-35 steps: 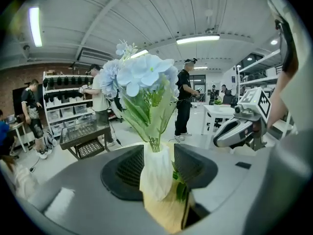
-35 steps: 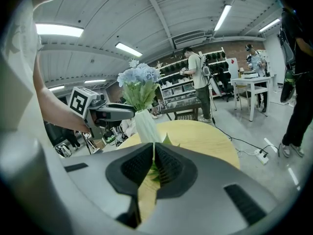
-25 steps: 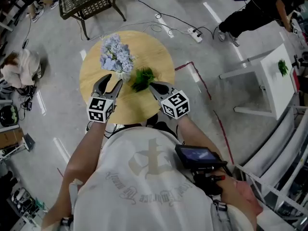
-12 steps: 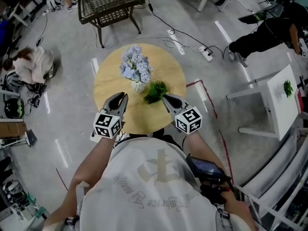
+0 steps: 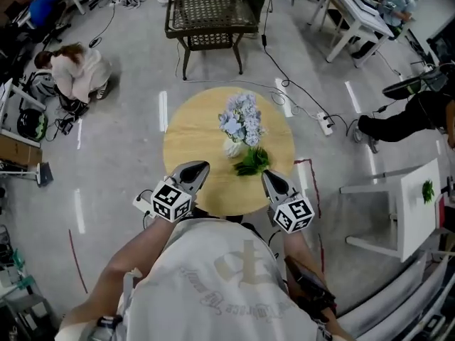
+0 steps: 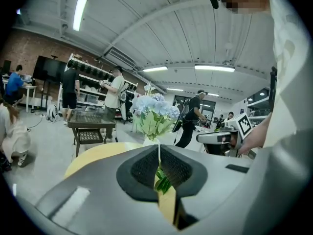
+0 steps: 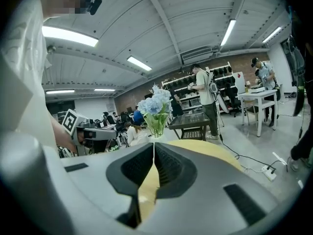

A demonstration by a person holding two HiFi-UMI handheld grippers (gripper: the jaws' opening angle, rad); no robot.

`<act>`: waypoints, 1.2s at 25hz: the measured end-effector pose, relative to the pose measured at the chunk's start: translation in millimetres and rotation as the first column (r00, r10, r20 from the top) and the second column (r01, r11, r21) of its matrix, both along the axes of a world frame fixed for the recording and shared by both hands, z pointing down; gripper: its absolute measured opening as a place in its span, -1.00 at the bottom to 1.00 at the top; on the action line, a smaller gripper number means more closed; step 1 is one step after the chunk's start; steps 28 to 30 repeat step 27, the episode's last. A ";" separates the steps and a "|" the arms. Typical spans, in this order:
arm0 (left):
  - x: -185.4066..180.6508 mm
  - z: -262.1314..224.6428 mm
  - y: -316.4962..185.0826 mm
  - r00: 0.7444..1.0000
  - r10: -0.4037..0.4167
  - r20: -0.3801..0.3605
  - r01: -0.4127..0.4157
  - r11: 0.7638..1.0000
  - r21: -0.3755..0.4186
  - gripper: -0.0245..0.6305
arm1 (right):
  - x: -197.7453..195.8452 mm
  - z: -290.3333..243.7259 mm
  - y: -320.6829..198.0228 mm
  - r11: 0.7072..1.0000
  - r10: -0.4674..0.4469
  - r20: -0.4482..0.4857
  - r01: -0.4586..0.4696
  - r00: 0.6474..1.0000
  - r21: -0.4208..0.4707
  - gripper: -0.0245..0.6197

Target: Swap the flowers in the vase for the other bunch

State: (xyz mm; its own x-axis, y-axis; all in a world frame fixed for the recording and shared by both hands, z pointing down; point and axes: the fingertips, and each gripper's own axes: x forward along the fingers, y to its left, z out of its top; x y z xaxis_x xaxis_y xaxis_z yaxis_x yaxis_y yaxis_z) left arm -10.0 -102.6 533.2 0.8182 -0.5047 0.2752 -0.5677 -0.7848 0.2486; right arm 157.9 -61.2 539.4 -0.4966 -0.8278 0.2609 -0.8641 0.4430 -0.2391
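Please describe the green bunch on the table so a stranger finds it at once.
Start at the round light wooden table. Beside its white vase of pale blue flowers lies the dark green leafy bunch, flat on the tabletop, without blossoms.

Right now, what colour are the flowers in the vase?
Pale blue flowers, clearest in the head view.

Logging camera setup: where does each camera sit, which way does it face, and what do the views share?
Head view: on the head, facing steeply down at the round table; shirt, left claw, right claw show.
Left gripper view: on the left claw, facing the blue flowers; its shut jaws show.
Right gripper view: on the right claw, same target; shut jaws show.
Shared: blue flowers, round table.
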 end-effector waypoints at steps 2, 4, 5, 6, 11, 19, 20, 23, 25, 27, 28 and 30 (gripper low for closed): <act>-4.4 1.0 5.9 1.000 0.001 -0.002 -0.001 1.000 -0.003 -0.88 | -9.8 -3.4 1.5 1.000 -0.026 -0.001 0.026 1.000 0.011 -0.89; -8.1 1.1 11.0 1.000 0.003 -0.002 -0.003 1.000 -0.003 -0.88 | -20.1 -6.5 4.5 0.998 -0.054 -0.004 0.054 0.999 0.018 -0.90; -9.7 0.9 12.7 1.000 0.003 -0.002 -0.003 1.000 -0.003 -0.88 | -24.4 -7.6 6.1 0.998 -0.065 -0.004 0.065 0.998 0.020 -0.90; -11.2 0.8 13.8 1.000 0.002 -0.003 -0.002 1.000 -0.003 -0.88 | -27.9 -8.0 7.3 0.997 -0.073 -0.003 0.073 0.997 0.020 -0.90; -15.6 -1.6 15.7 1.000 0.002 -0.004 -0.002 1.000 0.005 -0.88 | -36.4 -5.7 9.2 0.996 -0.083 -0.004 0.083 0.997 0.011 -0.90; -14.4 1.5 20.1 1.000 0.024 -0.004 -0.024 1.000 -0.003 -0.88 | -39.1 -9.8 6.0 0.997 -0.070 0.000 0.070 0.998 0.017 -0.90; -13.1 1.6 20.3 1.000 0.029 -0.004 -0.029 1.000 -0.003 -0.88 | -38.5 -10.3 5.8 0.998 -0.068 -0.001 0.068 0.998 0.017 -0.90; -9.5 2.7 20.7 0.999 0.041 -0.001 -0.041 0.999 -0.005 -0.88 | -36.4 -10.7 5.9 0.998 -0.061 -0.002 0.061 0.998 0.017 -0.90; -7.2 3.8 21.4 0.999 0.046 -0.001 -0.046 0.999 -0.006 -0.88 | -35.1 -9.8 6.3 0.998 -0.059 -0.003 0.059 0.998 0.018 -0.90; -5.0 4.9 22.3 0.999 0.052 -0.002 -0.052 0.999 -0.006 -0.88 | -34.0 -8.6 6.9 0.998 -0.057 -0.003 0.057 0.998 0.017 -0.90; -5.0 4.9 22.3 0.999 0.052 -0.002 -0.052 0.999 -0.006 -0.88 | -34.0 -8.6 6.9 0.998 -0.057 -0.003 0.057 0.998 0.017 -0.90; -5.0 4.9 22.3 0.999 0.052 -0.002 -0.052 0.999 -0.006 -0.88 | -34.0 -8.6 6.9 0.998 -0.057 -0.003 0.057 0.998 0.017 -0.90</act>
